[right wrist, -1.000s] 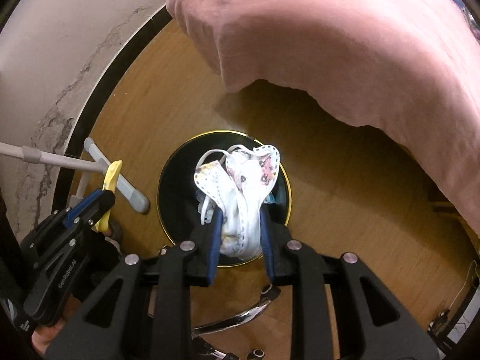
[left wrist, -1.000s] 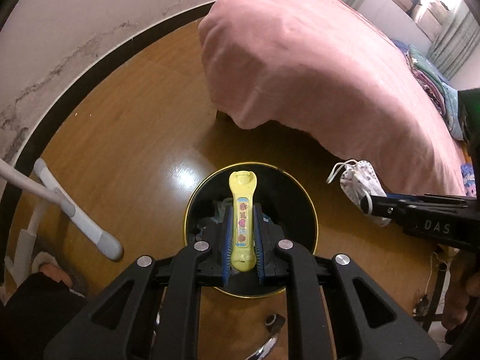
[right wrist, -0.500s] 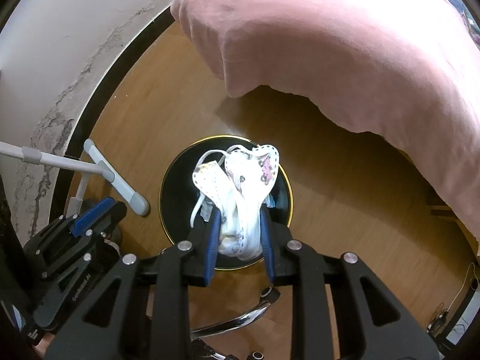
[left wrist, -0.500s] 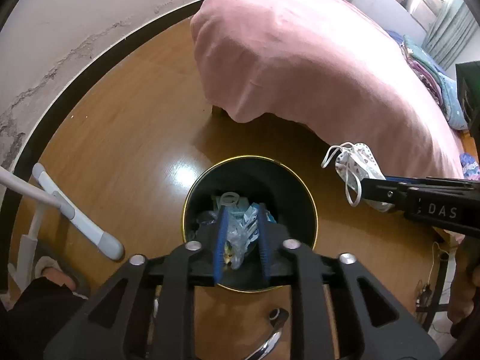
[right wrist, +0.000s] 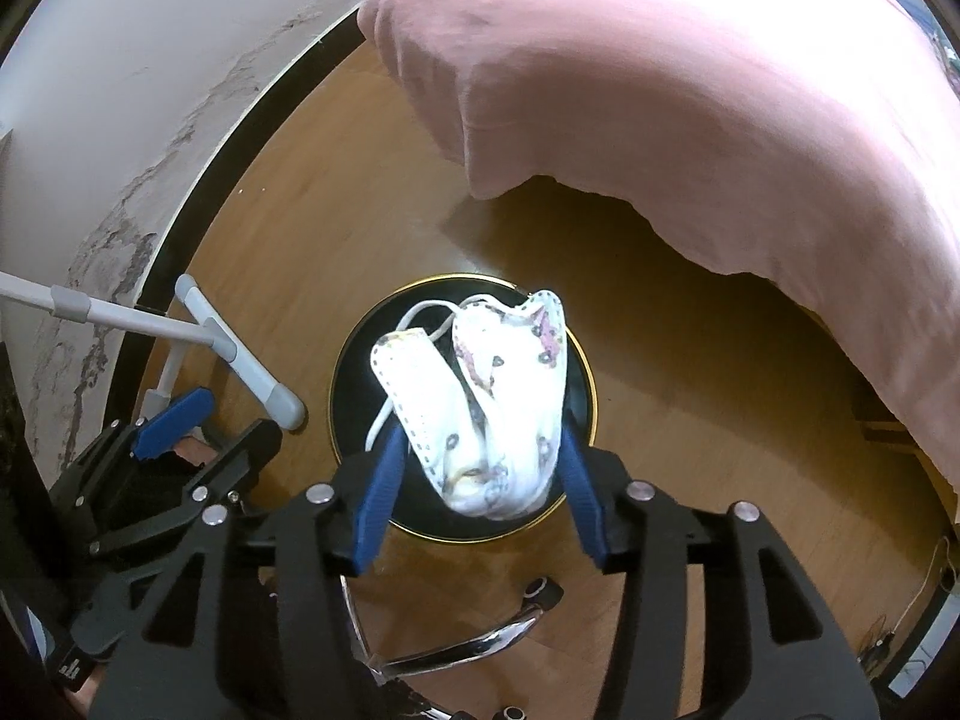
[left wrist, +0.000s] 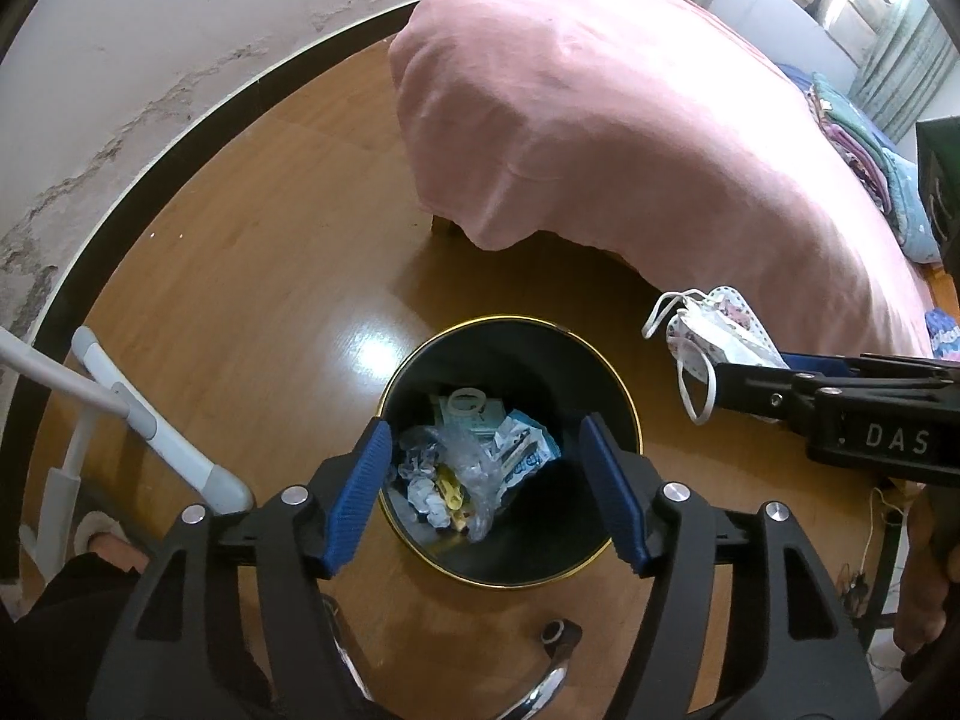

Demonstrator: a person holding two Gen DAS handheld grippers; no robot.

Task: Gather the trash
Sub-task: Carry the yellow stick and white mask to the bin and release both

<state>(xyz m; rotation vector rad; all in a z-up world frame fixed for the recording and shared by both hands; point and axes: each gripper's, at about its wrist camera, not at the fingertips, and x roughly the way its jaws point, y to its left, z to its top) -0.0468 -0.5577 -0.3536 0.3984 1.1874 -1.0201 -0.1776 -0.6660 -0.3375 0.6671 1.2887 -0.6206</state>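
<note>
Closest in, the left gripper has its ribbed blue pads spread and opening, with nothing between them. Directly beneath them stands the round black waste bin with a thin gold rim, holding crumpled clear plastic, a pale blue printed wrapper and a yellow plastic piece among white paper scraps.

The right gripper points straight down over the same bin; its jaws are opening, and the white printed fabric face mask with perforated edges and elastic loops sits loosely between the pads, the left pad still touching its edge, above the bin's mouth. In the left view this gripper's black body reads "DAS" in white letters, to the right of the bin.

Left of the bin lies a white tubular stand foot with grey plastic ends. Below the pads, a chrome chair leg with a black castor crosses the glossy wooden floor. Beyond the bin hangs a soft pink bedspread, and past it a cracked, peeling white wall with a dark skirting board.
</note>
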